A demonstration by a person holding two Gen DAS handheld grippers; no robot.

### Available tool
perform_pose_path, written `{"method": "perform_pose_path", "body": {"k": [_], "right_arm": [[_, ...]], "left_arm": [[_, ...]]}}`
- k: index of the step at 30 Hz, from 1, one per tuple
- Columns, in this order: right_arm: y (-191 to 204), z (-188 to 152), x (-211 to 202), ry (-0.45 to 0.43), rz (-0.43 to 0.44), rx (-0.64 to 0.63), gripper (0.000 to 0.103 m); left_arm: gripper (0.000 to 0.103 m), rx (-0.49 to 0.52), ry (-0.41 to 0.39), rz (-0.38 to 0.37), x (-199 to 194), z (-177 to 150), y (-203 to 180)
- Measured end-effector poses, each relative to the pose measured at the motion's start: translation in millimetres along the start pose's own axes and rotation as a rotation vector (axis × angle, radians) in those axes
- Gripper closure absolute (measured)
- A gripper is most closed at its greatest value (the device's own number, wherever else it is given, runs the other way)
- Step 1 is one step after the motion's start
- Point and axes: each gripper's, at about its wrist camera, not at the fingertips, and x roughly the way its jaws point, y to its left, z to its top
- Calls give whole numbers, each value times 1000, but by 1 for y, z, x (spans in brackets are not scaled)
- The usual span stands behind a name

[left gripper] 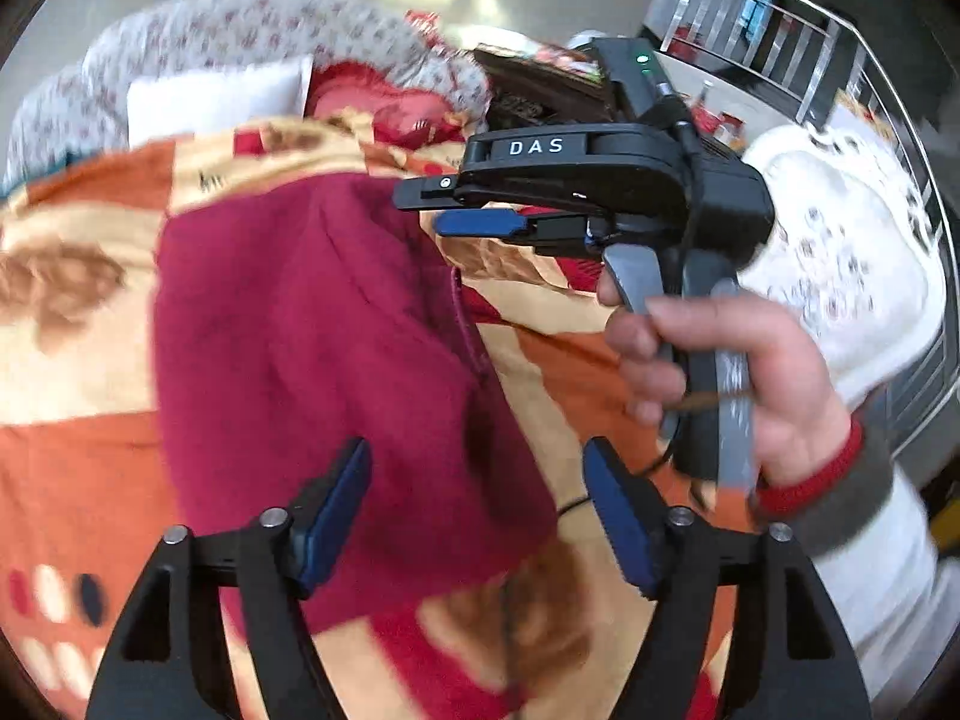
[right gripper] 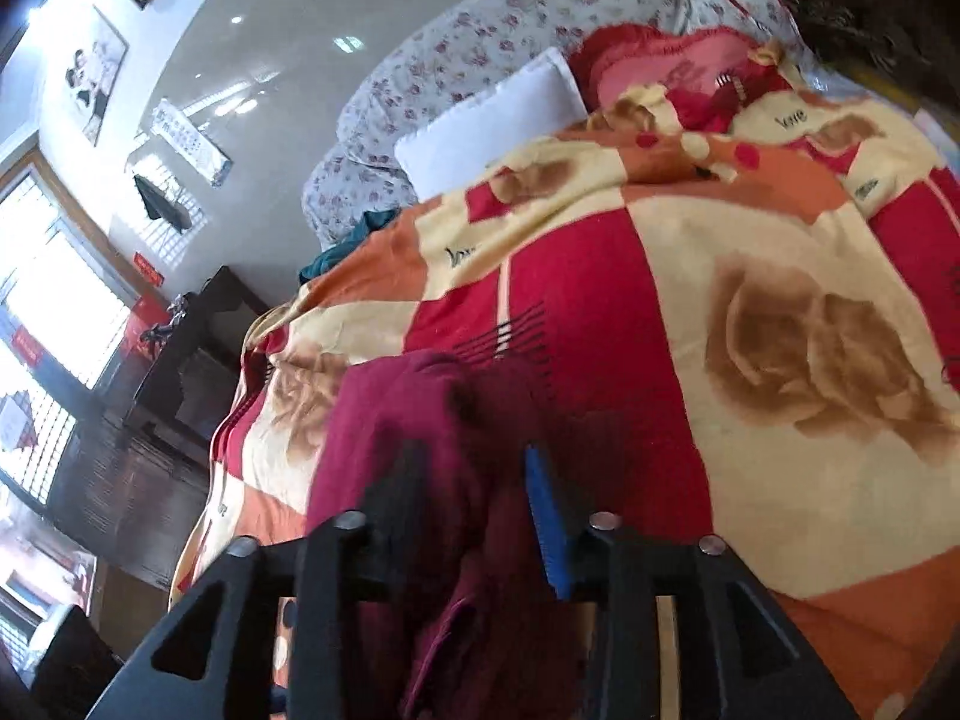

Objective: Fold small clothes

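On a bed spread with a rose-patterned blanket [left gripper: 78, 324], a small maroon garment [left gripper: 312, 360] lies partly smoothed out in the left wrist view, one seamed edge running down its right side. The left gripper [left gripper: 477, 510] hangs just above the cloth with its blue-padded fingers [left gripper: 339, 510] spread wide and nothing between them, apparently ready to take a fresh hold for the next fold. Across from it the right gripper [left gripper: 474, 204], held in the person's right hand [left gripper: 738, 384], points in toward the garment's far edge, its fingers drawn close together; from this angle it is hard to say what they hold. A white pillow [left gripper: 216, 96] and a flowered quilt [left gripper: 252, 30] sit at the head of the bed, well apart from the work. In the right wrist view, the right gripper [right gripper: 474, 510] has a bunched fold of the maroon garment [right gripper: 408, 420] running up between its narrowed fingers, which appear closed on the cloth, probably so that this edge can be lifted and carried over. The rest of the garment trails onto the blanket [right gripper: 780, 330] just ahead. The white pillow [right gripper: 492, 120] and flowered quilt [right gripper: 480, 36] lie beyond, with a dark cabinet [right gripper: 174, 360] beside the bed.
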Motion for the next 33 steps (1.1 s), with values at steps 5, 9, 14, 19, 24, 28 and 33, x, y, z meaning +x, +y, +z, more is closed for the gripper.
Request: {"method": "perform_pose_path", "body": {"k": [5, 9, 14, 19, 24, 28, 33], "right_arm": [[28, -3, -3, -28, -39, -76, 34], [56, -6, 9, 19, -19, -181, 40], [57, -21, 36, 111, -253, -342, 77], [24, -26, 35, 97, -257, -286, 77], [26, -30, 9, 60, -174, -223, 73], [49, -53, -26, 27, -142, -261, 72], [83, -86, -39, 27, -107, -353, 72]], "left_arm": [[26, -46, -42, 128, -14, -3, 28], [26, -103, -8, 42, -1, -4, 32], [26, -54, 39, 15, 34, -7, 12], [25, -28, 52, 34, 54, -11, 6], [25, -36, 53, 50, 27, -18, 9], [24, -2, 5, 136, -7, -30, 15], [24, -29, -20, 184, -30, -43, 29]]}}
